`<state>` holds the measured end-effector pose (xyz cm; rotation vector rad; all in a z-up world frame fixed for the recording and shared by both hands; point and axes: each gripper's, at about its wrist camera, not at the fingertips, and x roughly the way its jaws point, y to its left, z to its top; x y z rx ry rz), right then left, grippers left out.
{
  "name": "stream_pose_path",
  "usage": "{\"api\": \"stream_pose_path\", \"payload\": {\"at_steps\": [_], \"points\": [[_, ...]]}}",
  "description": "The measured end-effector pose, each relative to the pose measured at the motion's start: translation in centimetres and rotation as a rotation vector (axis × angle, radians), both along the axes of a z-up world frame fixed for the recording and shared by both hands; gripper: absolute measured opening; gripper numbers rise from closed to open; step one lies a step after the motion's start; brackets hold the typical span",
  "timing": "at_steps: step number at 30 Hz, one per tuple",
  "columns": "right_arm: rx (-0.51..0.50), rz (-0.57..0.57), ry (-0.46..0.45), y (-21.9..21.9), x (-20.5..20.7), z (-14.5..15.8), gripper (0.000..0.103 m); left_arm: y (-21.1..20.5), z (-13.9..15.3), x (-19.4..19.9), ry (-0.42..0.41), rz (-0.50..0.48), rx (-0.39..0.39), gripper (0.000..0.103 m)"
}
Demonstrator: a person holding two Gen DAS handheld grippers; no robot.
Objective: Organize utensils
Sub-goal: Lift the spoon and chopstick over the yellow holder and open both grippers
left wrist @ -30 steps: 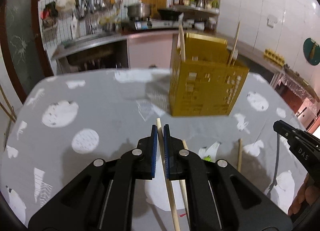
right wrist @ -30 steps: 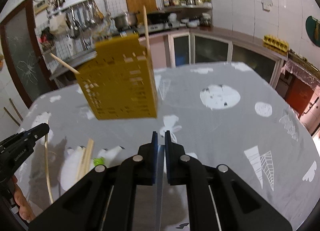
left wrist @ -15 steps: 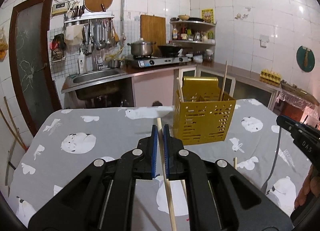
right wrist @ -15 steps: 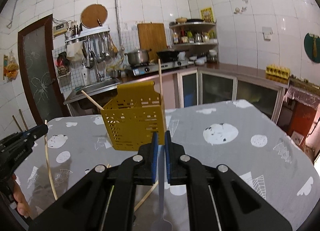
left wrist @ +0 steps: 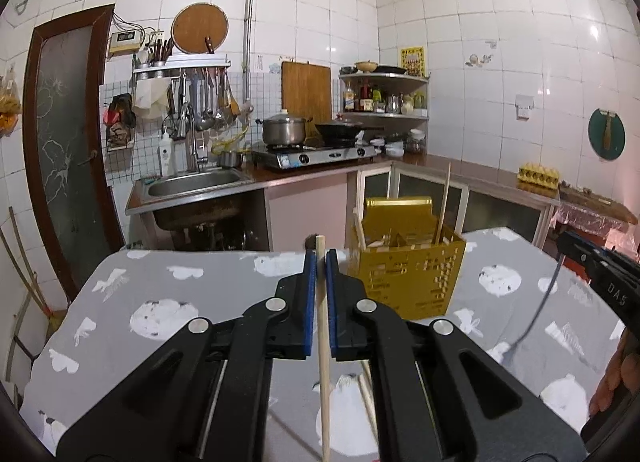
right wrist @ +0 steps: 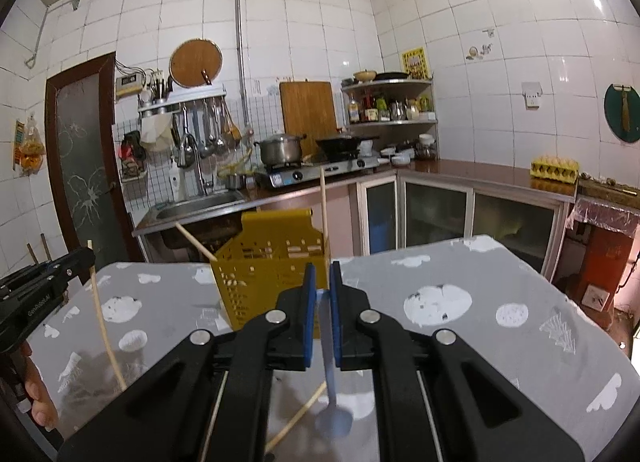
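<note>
Both grippers have been raised off the table. A wooden chopstick (left wrist: 322,326) is clamped in the left gripper (left wrist: 320,262), a blue spoon (right wrist: 331,402) in the right gripper (right wrist: 322,274). The yellow holder (left wrist: 408,274) stands just ahead; both utensils look ready for dropping in.

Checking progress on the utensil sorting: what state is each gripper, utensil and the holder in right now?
Left gripper: shut on a chopstick, lifted.
Right gripper: shut on a blue spoon, bowl hanging down.
Yellow holder: upright on the table, two chopsticks inside.
Loose chopstick: lying on the table.
</note>
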<state>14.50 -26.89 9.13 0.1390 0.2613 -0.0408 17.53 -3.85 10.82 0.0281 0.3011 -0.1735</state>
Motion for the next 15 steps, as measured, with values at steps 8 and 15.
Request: {"api": "stream_pose_path", "payload": {"at_steps": [8, 15], "points": [[-0.015, 0.016, -0.063, 0.3, 1.8, 3.5, 0.007, -1.2, 4.3, 1.4, -0.083, -0.018, -0.025, 0.004], [-0.067, 0.032, -0.128, 1.0, 4.3, 7.7, 0.007, -3.1, 9.9, 3.6, -0.169, -0.042, -0.070, 0.004]]}}
